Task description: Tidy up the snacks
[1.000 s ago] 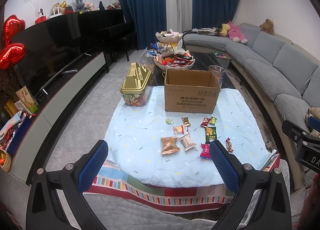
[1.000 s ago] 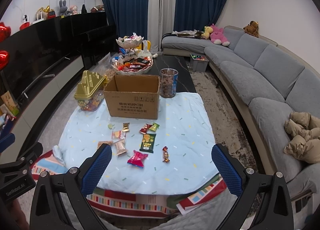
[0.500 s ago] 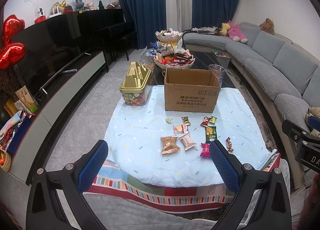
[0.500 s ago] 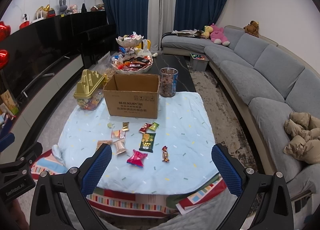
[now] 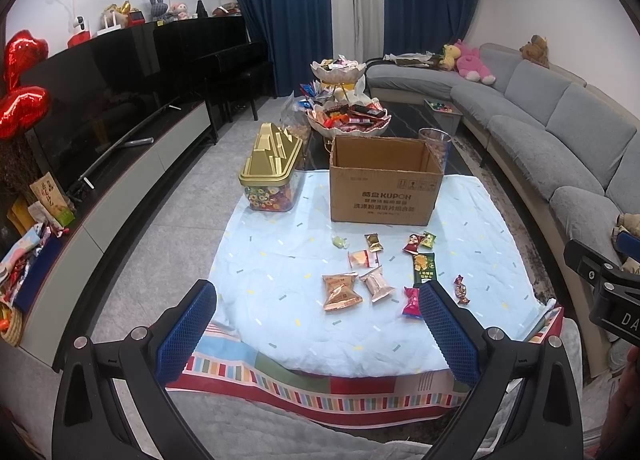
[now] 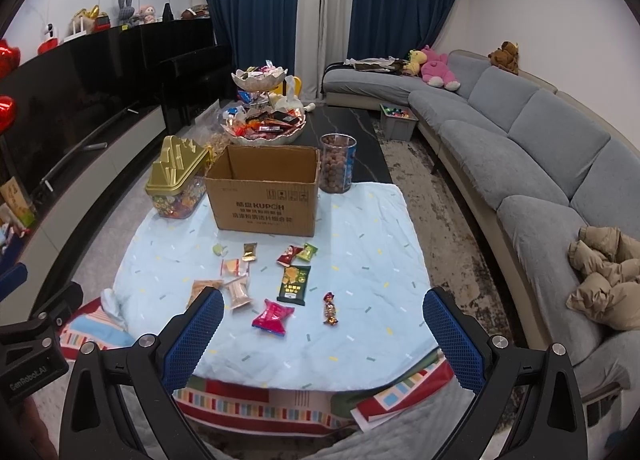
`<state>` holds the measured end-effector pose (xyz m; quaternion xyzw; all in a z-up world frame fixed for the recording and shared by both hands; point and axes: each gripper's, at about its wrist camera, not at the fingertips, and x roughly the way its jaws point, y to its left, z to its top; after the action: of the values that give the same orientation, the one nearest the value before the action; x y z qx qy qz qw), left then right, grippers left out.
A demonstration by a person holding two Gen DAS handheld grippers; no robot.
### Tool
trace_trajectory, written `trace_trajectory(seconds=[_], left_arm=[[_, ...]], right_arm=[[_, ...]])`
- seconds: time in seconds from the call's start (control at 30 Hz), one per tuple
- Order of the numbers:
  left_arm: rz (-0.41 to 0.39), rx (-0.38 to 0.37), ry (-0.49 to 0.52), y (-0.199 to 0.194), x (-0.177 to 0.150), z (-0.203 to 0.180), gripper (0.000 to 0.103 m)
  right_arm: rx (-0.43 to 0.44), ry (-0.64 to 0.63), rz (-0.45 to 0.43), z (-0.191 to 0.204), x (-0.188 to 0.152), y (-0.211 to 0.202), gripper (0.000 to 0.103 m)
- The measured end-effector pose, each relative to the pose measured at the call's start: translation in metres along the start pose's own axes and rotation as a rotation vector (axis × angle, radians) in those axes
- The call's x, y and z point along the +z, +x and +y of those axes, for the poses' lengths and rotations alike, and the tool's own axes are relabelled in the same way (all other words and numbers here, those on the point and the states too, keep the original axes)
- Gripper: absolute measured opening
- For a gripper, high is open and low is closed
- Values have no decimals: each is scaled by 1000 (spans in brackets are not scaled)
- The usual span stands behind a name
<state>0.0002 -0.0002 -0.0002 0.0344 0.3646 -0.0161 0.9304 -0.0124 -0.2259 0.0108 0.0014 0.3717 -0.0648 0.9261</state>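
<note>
Pale blue cloth covers the table, snacks scattered across its near half. Cardboard box stands open-topped at the far side, nothing visible inside. Gold-lidded candy tub sits left of the box; clear jar of brown balls right of it, just behind. Loose packets lie in front of the box: green bar, pink packet, twist-wrapped candy, tan packet, red packet, several smaller ones.

Left gripper hovers above the near table edge, spread wide, holding nothing. Right gripper likewise spread wide and unloaded, pink packet and candy lying on the cloth between its fingers in the right wrist view. Neither touches a snack.
</note>
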Motion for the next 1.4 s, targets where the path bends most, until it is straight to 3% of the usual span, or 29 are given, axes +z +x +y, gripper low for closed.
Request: trace_trajectory(seconds=[0.67, 0.97, 1.4], left_arm=[[10, 31, 51, 39, 5, -10, 103], [13, 46, 87, 77, 9, -16, 103], [78, 44, 100, 145, 3, -26, 100]], right_arm=[[-14, -8, 17, -2, 9, 43, 101], [-24, -30, 7, 5, 10, 78, 101], [-37, -65, 104, 13, -8, 144, 101]])
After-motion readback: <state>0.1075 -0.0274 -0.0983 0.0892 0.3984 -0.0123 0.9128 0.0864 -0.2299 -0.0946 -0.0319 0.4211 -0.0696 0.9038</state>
